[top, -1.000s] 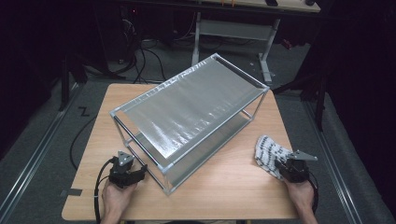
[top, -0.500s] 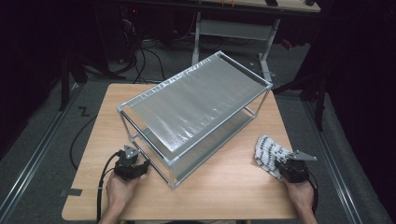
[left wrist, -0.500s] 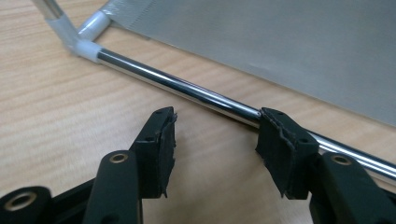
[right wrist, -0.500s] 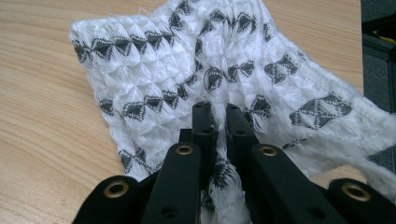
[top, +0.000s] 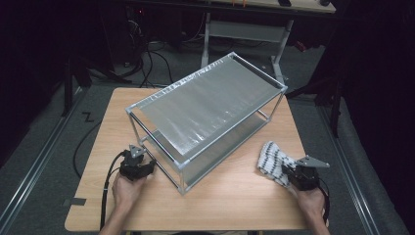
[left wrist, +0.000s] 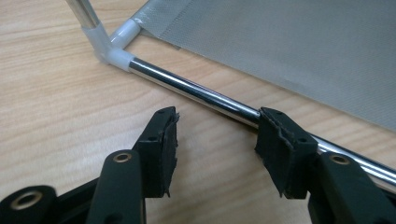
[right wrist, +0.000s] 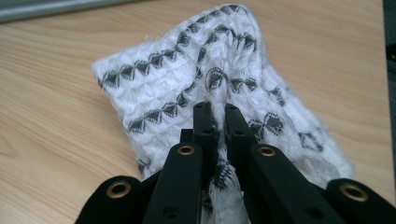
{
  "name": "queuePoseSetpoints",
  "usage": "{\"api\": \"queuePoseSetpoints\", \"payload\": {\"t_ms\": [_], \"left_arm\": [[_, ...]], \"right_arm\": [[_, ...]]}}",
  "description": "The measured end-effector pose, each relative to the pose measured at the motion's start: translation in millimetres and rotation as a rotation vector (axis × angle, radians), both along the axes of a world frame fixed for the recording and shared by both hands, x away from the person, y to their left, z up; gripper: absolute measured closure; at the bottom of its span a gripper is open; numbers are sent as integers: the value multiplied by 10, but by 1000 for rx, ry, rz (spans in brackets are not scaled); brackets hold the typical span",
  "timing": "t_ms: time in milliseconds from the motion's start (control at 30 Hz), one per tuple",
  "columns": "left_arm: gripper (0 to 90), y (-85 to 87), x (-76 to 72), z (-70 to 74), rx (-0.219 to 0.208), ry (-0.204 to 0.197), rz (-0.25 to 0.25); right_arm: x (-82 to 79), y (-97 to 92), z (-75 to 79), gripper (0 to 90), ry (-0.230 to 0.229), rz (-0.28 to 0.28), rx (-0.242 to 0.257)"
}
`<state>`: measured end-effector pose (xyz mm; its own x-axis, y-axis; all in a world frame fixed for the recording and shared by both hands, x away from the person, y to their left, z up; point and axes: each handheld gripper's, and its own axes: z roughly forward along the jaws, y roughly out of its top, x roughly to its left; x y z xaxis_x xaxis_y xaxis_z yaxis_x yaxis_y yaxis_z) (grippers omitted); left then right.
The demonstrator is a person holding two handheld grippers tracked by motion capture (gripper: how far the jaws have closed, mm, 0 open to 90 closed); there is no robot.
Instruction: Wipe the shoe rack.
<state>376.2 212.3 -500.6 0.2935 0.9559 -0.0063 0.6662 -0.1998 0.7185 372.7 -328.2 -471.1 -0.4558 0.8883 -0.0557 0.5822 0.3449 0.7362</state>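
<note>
A two-shelf rack of chrome tubes and grey mesh stands askew on the wooden table. My left gripper sits low at the rack's near-left side. In the left gripper view its jaws stand open and have just been closing; bare wood lies between them. The rack's bottom tube runs just past the tips, behind the right pad. At the table's right a white cloth with dark zigzags lies bunched. My right gripper is shut on a fold of the cloth, its jaws having just closed tighter.
A white corner joint and the lower mesh shelf lie close ahead of the left jaws. Black cables trail over the floor at the left. A white desk frame stands behind the table.
The rack has slid to the right and slightly away. My left gripper moved forward and right along with it. The right hand and the cloth have kept still.
</note>
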Motion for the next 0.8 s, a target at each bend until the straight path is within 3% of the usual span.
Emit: {"api": "queuePoseSetpoints", "payload": {"t_ms": [200,300,467,667,800], "left_arm": [[478,9,152,4,1,3,9],[469,10,189,5,3,4,10],[440,34,210,-11,-6,-7,7],[399,-10,153,9,5,-3,-14],[370,-56,-27,90,-19,-29,-55]], "right_arm": [[38,199,139,866,-30,51,20],[81,282,205,866,-37,72,41],[149,476,296,866,-60,104,33],[304,708,276,866,-55,108,45],[435,882,209,866,-48,111,30]]}}
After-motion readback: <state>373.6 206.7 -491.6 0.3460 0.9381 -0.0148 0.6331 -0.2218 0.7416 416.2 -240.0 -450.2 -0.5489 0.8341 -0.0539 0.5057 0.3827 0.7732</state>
